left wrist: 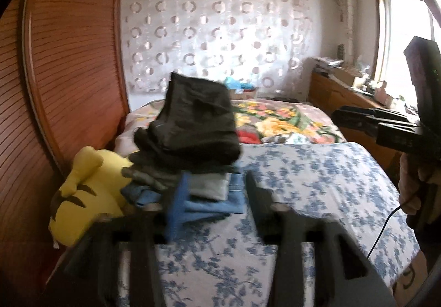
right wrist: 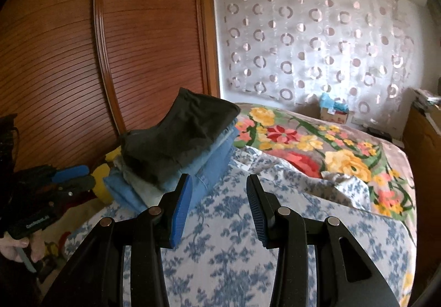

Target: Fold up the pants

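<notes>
A stack of folded pants lies at the left side of the bed. A dark grey pair [left wrist: 193, 119] [right wrist: 179, 136] tops it, and blue jeans [left wrist: 209, 196] [right wrist: 204, 172] lie underneath. My left gripper [left wrist: 217, 177] is open just short of the stack, blurred, with nothing gripped. It also shows at the left edge of the right wrist view, as the left gripper [right wrist: 69, 177] in a hand [right wrist: 16, 249]. My right gripper [right wrist: 218, 178] is open over the blue-flowered sheet [right wrist: 220, 238], to the right of the stack, and holds nothing. The right gripper [left wrist: 358, 119] appears far right in the left wrist view.
A yellow plush toy [left wrist: 82, 191] lies against the wooden louvred wardrobe [left wrist: 69, 72], left of the stack. A bright flowered blanket [right wrist: 317, 152] covers the far half of the bed. A cluttered wooden desk [left wrist: 344, 92] stands on the right by the window.
</notes>
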